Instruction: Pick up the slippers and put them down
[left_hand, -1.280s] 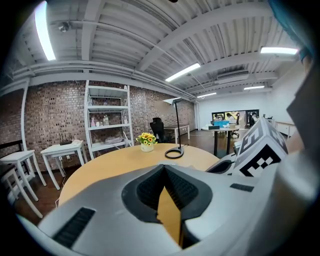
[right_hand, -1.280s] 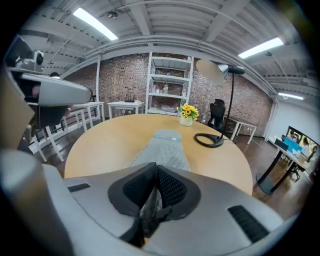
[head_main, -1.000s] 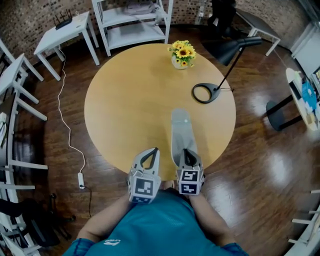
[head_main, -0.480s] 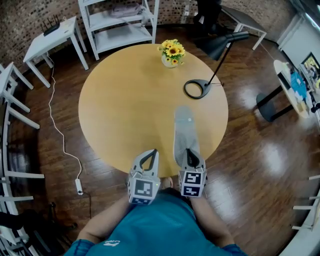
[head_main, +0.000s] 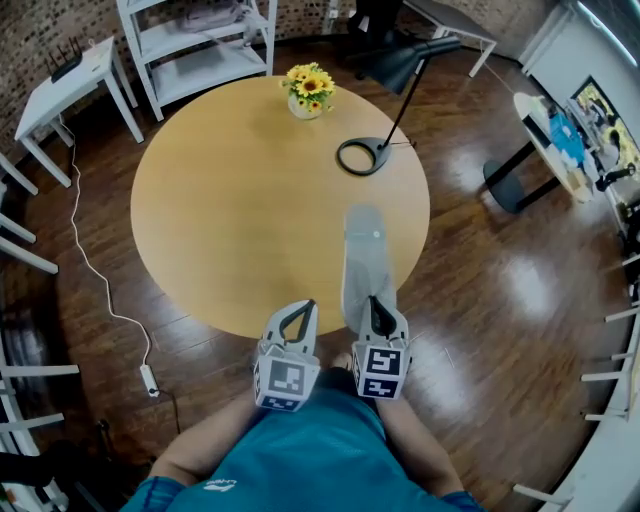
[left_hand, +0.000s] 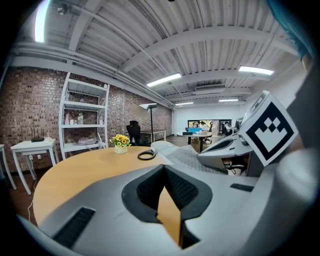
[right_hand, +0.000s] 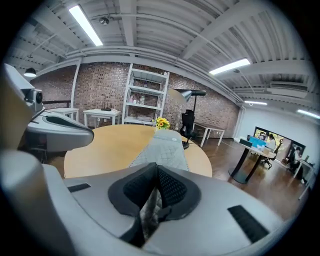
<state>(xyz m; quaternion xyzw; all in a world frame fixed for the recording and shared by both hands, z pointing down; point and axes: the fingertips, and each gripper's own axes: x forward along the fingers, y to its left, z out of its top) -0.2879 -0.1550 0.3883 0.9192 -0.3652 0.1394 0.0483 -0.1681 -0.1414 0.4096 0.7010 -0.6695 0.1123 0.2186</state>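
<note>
Right gripper (right_hand: 155, 175) is clenching its ribbed black fingers (right_hand: 172, 189) on the near end of a grey quilted slipper (right_hand: 162, 145). The long, flat slipper is stretching straight ahead of those fingers, out over the round, smooth wooden bench (head_main: 240, 200). Left gripper (left_hand: 163, 169) is sitting just beside, its fingers pressed together on nothing. Far ahead of the fingers, a small pale vase (head_main: 304, 106) is holding sunflowers (head_main: 310, 80), near a black ring-shaped lamp base (head_main: 362, 157).

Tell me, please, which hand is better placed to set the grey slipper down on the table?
Right: the right tool is shut on the slipper, over the table; the left tool holds nothing.
</note>
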